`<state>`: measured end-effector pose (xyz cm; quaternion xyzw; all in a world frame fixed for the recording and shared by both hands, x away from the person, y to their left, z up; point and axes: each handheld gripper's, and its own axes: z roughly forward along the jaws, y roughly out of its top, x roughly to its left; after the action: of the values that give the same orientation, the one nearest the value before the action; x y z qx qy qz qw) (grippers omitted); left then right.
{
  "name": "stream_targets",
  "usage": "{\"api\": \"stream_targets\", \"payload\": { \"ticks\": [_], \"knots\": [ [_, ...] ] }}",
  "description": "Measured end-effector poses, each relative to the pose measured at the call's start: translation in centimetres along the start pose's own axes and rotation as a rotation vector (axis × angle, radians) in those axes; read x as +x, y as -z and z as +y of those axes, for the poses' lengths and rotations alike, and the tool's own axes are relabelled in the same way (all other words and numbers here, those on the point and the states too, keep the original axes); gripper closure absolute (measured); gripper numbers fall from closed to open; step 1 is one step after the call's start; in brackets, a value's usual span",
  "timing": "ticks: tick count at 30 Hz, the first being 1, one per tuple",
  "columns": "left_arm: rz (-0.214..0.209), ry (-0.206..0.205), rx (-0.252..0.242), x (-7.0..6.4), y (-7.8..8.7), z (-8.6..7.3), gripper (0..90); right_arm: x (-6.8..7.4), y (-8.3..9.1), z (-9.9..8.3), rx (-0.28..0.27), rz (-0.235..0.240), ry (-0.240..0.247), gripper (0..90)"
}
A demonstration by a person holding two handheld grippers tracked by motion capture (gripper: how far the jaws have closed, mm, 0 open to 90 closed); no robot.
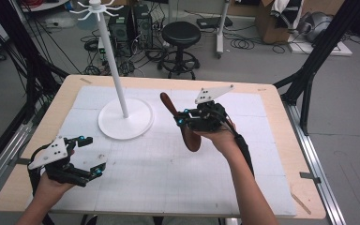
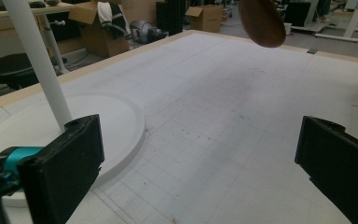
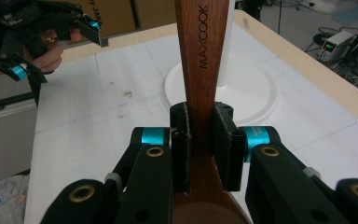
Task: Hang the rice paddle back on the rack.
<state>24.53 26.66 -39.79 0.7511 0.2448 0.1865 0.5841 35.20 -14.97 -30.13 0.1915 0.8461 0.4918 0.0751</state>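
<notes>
Wooden spoon [image 3: 202,56] between right hand-held gripper [image 3: 201,140] jaws.

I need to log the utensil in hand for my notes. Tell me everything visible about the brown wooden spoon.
The brown wooden spoon looks like dark reddish, smooth wood, with a flat handle and a rounded oval end. The handle bears the lettering MAXCOOK. The right gripper is shut on it, jaws pressing either side of the handle near the middle. It is held above the white gridded mat, tilted, touching nothing else, beside the white stand's round base.
</notes>
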Motion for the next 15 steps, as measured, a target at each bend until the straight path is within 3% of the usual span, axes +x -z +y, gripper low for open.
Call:
{"api": "stream_targets", "payload": {
  "ticks": [15],
  "knots": [
    [-0.004,-0.001,-0.001,0.0,0.0,0.0,1.8,0.4,0.1,2.0,-0.056,-0.016,0.025,78.4]
  ]
}}
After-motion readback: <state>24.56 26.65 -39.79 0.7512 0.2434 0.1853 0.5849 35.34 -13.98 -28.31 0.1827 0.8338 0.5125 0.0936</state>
